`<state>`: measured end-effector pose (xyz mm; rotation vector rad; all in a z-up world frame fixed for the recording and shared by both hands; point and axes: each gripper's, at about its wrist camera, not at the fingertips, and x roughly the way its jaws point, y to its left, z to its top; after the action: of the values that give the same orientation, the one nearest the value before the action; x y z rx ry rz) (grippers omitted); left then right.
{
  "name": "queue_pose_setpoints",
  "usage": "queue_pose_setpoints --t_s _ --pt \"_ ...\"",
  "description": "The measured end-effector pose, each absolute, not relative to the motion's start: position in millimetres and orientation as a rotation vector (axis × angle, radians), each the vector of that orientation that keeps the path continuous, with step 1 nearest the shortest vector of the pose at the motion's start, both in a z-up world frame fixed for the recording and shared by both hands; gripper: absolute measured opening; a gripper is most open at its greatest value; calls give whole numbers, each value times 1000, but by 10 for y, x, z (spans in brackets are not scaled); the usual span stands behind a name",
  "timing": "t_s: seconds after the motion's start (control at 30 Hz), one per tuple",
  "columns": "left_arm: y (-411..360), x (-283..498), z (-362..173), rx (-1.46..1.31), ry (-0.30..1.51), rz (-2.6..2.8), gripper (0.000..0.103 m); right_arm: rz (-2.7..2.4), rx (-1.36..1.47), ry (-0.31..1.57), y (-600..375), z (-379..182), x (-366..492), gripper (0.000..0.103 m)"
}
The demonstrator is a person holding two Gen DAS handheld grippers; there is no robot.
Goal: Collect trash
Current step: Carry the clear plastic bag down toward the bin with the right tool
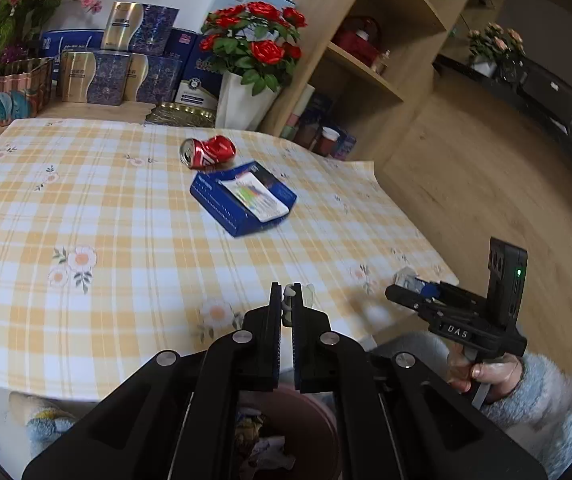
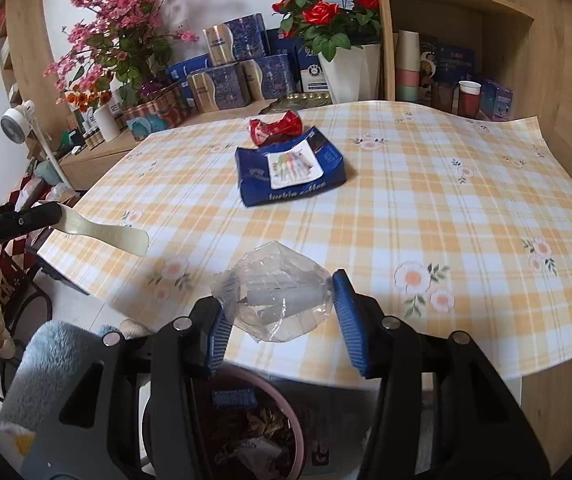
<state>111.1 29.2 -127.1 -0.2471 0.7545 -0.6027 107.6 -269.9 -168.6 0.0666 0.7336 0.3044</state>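
Nearest us, right gripper (image 2: pixel 278 304) pinches crinkled clear plastic wrapper (image 2: pixel 274 296); left gripper (image 1: pixel 286 308) clamps a flat cream spoon (image 2: pixel 106 234). Crushed red can (image 1: pixel 207 153) beside blue carton (image 1: pixel 242 198).

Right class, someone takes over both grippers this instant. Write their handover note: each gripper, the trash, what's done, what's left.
Left gripper: shut on a cream plastic spoon.
Right gripper: shut on a crumpled clear plastic wrapper.
Both are above the bin, which already holds trash.
On the table: crushed red can, blue carton.
Left: drop both, then collect can and carton.
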Motion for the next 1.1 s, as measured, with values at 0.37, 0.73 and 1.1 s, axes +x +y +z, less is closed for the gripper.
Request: queue_pose_setpoints --t_s 0.37,0.73,1.1 --pt "160 674 -1664 -147 852 -626 5 330 90 768 -2659 -1955 844 49" --pt "-118 581 -2150 19 979 -654 5 347 120 788 -2691 -2141 872 49" --pt "-401 733 -2564 113 1113 -692 5 345 157 806 -2769 -2200 932 49"
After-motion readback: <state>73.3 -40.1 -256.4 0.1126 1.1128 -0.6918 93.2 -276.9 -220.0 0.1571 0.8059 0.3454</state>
